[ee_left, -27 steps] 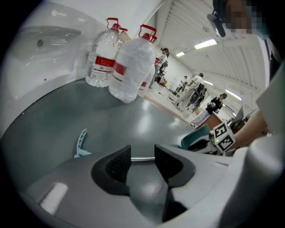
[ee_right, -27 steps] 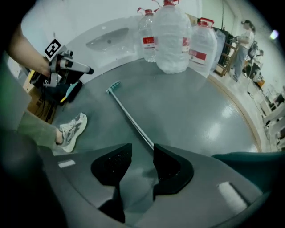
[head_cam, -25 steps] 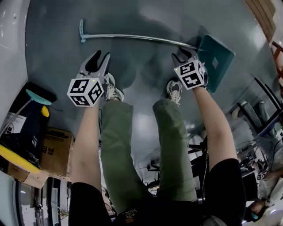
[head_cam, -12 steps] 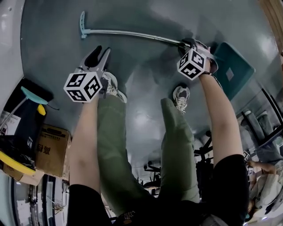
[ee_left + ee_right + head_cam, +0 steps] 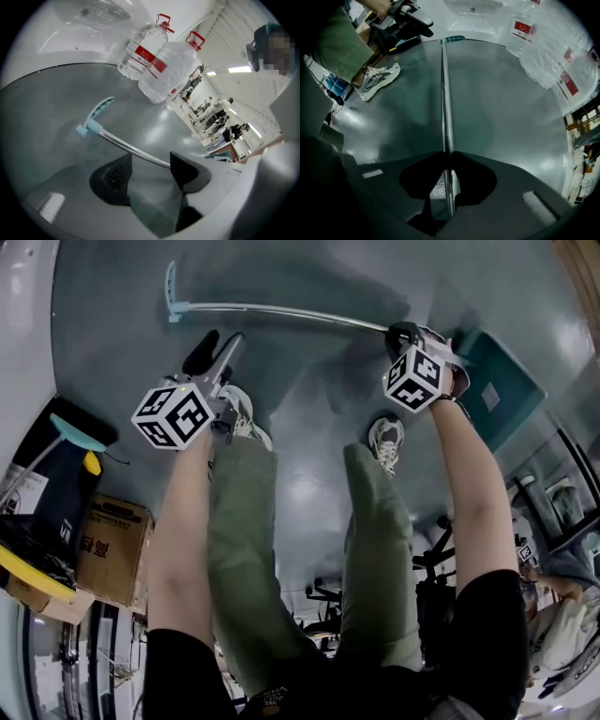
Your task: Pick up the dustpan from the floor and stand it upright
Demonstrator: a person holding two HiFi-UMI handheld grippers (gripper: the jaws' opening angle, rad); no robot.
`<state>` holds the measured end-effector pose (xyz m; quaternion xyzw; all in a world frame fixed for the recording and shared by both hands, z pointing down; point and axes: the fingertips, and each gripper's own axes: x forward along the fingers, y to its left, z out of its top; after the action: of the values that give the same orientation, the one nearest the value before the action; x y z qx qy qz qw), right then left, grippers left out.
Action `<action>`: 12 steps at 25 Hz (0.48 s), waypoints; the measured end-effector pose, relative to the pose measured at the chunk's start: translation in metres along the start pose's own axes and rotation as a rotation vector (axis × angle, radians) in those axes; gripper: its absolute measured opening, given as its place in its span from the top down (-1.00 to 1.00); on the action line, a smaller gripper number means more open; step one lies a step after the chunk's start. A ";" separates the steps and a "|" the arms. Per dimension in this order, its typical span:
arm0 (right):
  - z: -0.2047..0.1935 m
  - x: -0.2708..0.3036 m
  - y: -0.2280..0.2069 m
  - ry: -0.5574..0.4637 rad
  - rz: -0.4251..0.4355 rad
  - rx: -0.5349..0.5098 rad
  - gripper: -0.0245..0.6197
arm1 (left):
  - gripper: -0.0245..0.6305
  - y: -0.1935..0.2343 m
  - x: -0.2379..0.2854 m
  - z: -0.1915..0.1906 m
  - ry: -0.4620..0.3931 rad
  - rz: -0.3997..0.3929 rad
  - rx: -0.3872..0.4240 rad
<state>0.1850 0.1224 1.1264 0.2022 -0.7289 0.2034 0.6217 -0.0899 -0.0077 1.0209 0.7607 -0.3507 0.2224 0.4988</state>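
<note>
The dustpan lies flat on the grey floor: a teal pan [image 5: 502, 395], a long metal handle [image 5: 281, 315] and a teal grip [image 5: 172, 292] at its far end. My right gripper [image 5: 401, 334] points straight down at the pan end of the handle. Its jaws have just been closing, and the pads now press on the rod [image 5: 445, 93], which runs between them [image 5: 448, 161]. My left gripper [image 5: 221, 343] hangs over the floor short of the handle [image 5: 126, 147]. Its jaws [image 5: 150, 171] have just been opening and hold nothing.
Two big water bottles [image 5: 161, 65] stand on the floor past the teal grip [image 5: 96, 115]. The person's shoes [image 5: 246, 418] [image 5: 386, 442] are just behind the grippers. A cardboard box [image 5: 112, 549] and dark gear with a yellow part [image 5: 56, 484] sit at the left.
The right gripper has come down onto the handle beside the pan and closed on it. The left gripper has sunk a little and its jaws stand wider.
</note>
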 end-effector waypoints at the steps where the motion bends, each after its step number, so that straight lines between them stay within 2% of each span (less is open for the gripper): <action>1: 0.002 -0.007 0.001 -0.011 0.000 -0.006 0.70 | 0.06 -0.005 -0.002 0.004 -0.009 -0.004 -0.007; 7: 0.014 -0.055 0.007 -0.059 -0.020 0.002 0.70 | 0.00 -0.045 -0.028 0.042 -0.100 -0.031 -0.038; 12: 0.020 -0.084 0.007 -0.077 -0.028 0.010 0.70 | -0.01 -0.081 -0.051 0.090 -0.204 -0.075 -0.043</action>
<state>0.1765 0.1212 1.0406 0.2232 -0.7483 0.1902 0.5950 -0.0636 -0.0533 0.9005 0.7812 -0.3755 0.1172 0.4848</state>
